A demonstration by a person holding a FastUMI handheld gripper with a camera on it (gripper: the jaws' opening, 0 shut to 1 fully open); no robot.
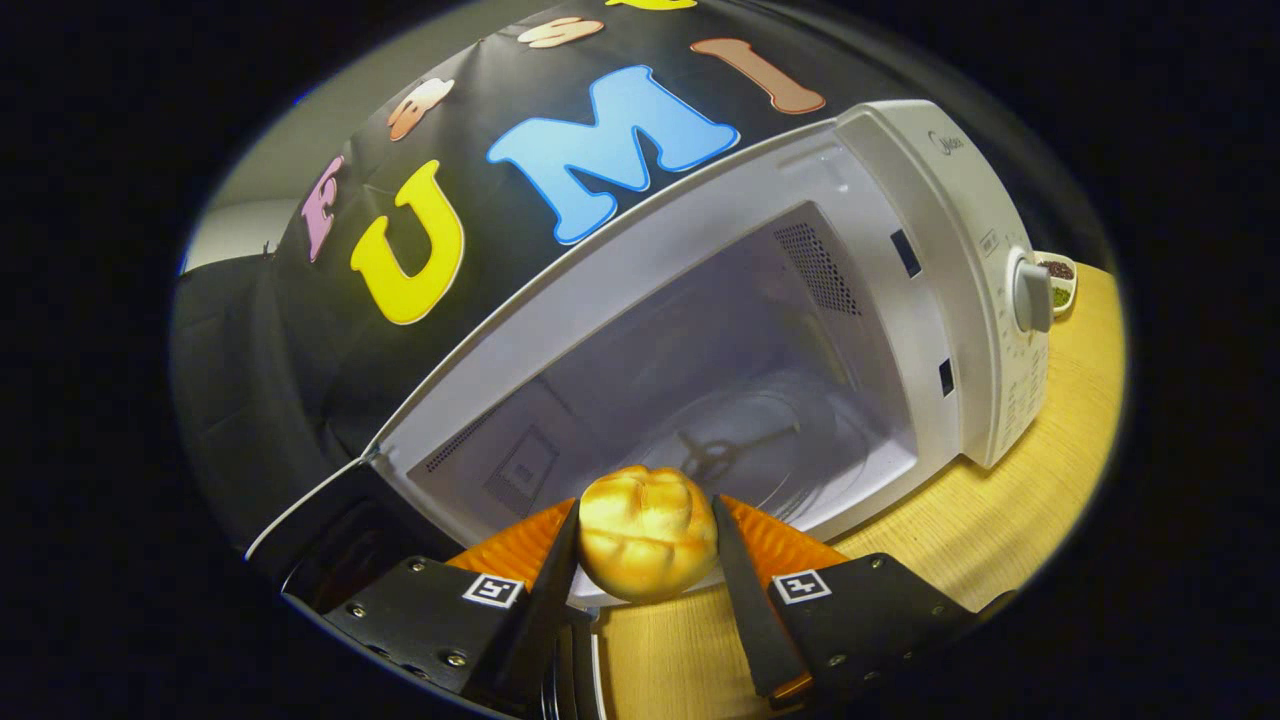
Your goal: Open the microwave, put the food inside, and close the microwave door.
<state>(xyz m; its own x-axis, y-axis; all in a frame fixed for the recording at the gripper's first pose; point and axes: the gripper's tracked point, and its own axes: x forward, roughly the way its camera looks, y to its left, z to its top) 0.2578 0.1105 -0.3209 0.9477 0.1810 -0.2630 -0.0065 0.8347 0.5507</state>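
Staged recording booth, not a real kitchen: black cloth wall (pixel 280 360) hangs behind a light wooden tabletop (pixel 1000 520). White microwave (pixel 960 290) stands on it, door open. Small dish of toppings (pixel 1060 282) sits beyond the microwave. Plain pale room wall (pixel 250 215) shows past the cloth.

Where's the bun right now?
In the gripper view the bun sits clamped between the gripper fingers, just in front of the open microwave cavity, above the wooden table.
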